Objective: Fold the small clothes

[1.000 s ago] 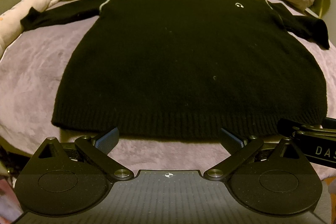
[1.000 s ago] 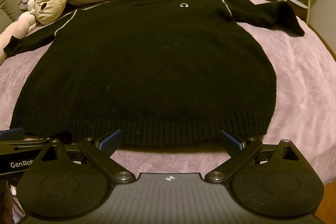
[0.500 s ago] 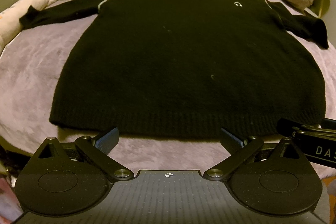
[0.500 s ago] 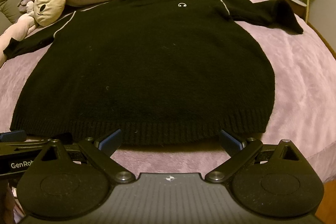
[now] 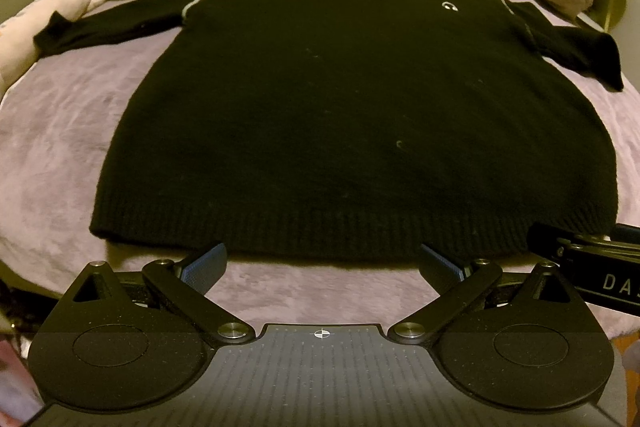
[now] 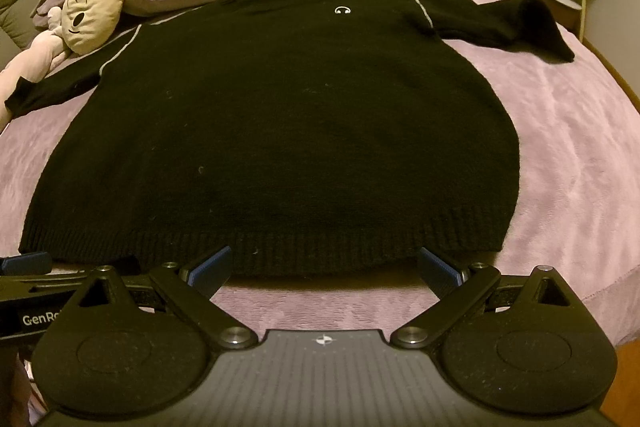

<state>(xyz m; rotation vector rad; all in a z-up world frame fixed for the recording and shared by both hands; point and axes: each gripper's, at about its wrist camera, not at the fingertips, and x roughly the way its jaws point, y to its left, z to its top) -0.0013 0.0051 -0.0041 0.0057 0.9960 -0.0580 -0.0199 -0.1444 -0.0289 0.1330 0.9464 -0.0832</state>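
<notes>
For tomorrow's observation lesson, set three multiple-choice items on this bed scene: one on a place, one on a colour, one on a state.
1. Where does the plush toy lie?
A. by the sweater's left sleeve
B. on the hem
C. on the floor

2. What colour is the sweater?
A. purple
B. black
C. white

3. How stands the right gripper?
A. shut on the hem
B. holding a sleeve
C. open, empty

Key: 1 A, the toy lies beside the sleeve at picture left; 2 B, the knit is black on the purple blanket; 3 C, its fingers stand wide apart short of the hem.
</notes>
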